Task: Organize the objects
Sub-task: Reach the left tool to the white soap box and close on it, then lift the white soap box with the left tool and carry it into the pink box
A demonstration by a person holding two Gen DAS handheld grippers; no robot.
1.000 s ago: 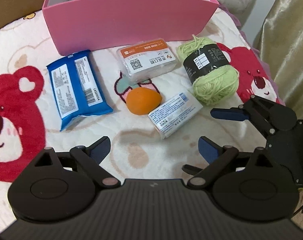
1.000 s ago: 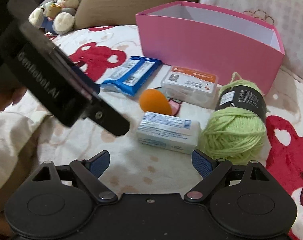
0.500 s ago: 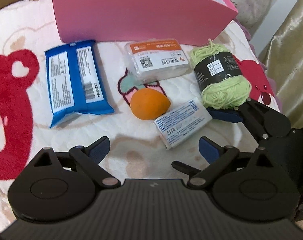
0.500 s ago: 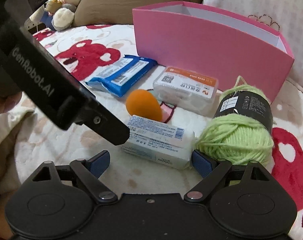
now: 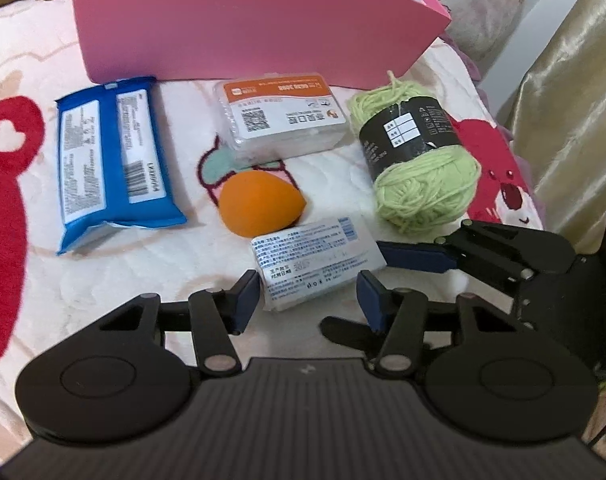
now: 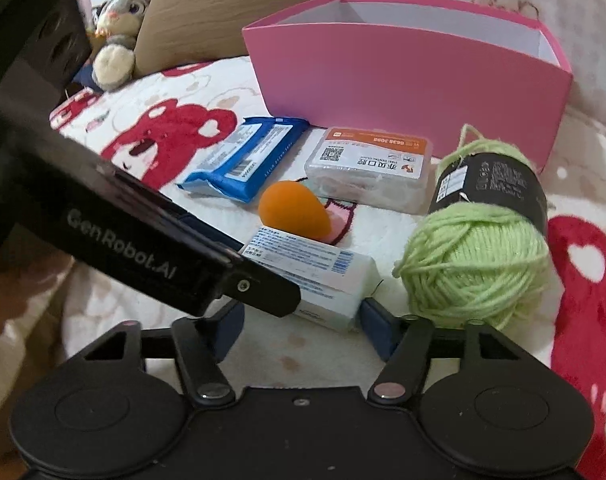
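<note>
We see a white printed soap-like packet (image 5: 317, 262) lying flat between our closing claws, orange egg-shaped sponge (image 5: 259, 208) just beyond it, green yarn ball (image 5: 419, 160) farther right, pink box (image 5: 239, 24) upright behind.

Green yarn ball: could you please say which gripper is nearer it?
Right. The right gripper, closing around the white packet, has a finger beside the green yarn ball; the left gripper, also closing around that packet, sits farther away.
</note>
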